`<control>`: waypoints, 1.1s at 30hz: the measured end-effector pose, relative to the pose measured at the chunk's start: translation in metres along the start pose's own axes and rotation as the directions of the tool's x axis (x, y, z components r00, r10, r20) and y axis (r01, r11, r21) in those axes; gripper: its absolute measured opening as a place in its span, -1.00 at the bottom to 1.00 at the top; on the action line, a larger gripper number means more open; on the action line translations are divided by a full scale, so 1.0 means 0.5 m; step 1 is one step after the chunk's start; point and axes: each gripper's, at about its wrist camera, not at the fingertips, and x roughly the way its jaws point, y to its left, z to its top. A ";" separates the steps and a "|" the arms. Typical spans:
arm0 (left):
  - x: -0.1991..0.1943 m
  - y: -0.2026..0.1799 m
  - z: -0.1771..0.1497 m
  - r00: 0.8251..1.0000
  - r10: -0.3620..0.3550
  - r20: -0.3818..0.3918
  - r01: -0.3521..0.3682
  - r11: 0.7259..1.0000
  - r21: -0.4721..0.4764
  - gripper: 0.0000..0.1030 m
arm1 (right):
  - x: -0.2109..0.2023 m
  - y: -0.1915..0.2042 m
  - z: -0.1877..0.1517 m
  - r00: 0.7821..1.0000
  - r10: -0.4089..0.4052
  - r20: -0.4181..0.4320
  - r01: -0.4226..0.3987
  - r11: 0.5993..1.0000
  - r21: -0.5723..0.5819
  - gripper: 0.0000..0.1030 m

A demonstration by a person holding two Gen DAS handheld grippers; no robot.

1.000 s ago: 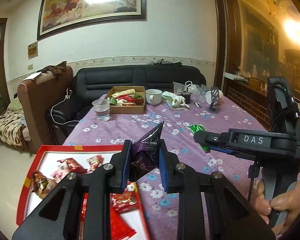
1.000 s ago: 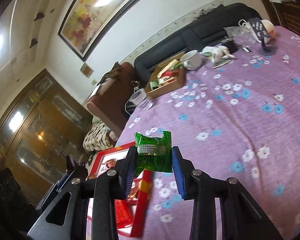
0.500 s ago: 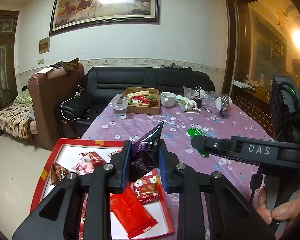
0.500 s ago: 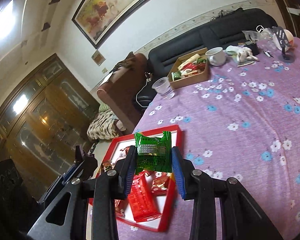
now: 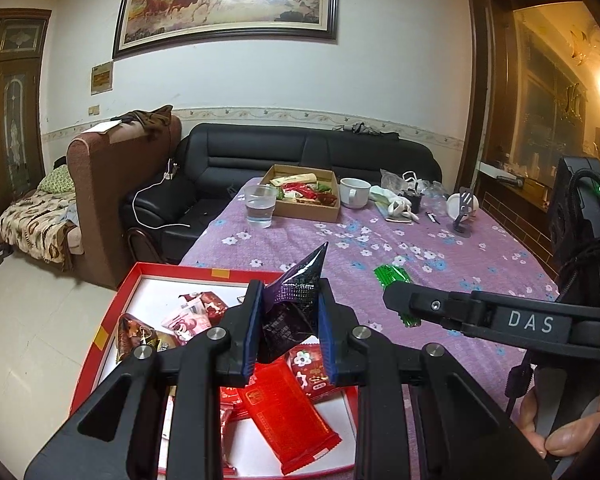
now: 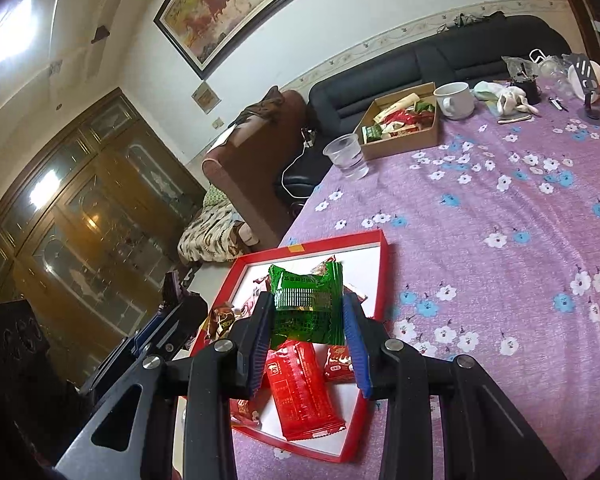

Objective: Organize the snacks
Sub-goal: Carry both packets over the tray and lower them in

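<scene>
"DAS" reads white on the right gripper, seen from the left wrist; the left gripper pinches a crumpled dark purple snack packet over the red tray; the right grips a green crimped packet above a long red wrapper; only the right view shows a wooden cabinet.

1. "DAS" in pale capital letters stands on the black body of the right claw, seen to the right of the left claw in the left wrist view.
2. The red snack packet lying below the right claw carries a small framed mark and lines of print, too small to read.
3. The green packet in that claw bears print that cannot be made out.
</scene>
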 end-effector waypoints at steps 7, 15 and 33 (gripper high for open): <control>0.011 0.021 -0.006 1.000 0.013 -0.020 -0.013 1.000 -0.016 -0.55 | 0.028 0.014 -0.008 1.000 0.005 -0.029 -0.005 1.000 -0.008 -0.32; 0.020 0.046 -0.014 0.999 0.028 -0.035 -0.029 0.999 -0.035 -0.55 | 0.059 0.027 -0.016 0.998 0.008 -0.058 -0.009 1.000 -0.017 -0.32; 0.054 0.098 -0.033 0.995 0.068 -0.076 -0.073 0.995 -0.068 -0.55 | 0.130 0.046 -0.029 0.992 0.010 -0.122 -0.015 0.999 -0.042 -0.32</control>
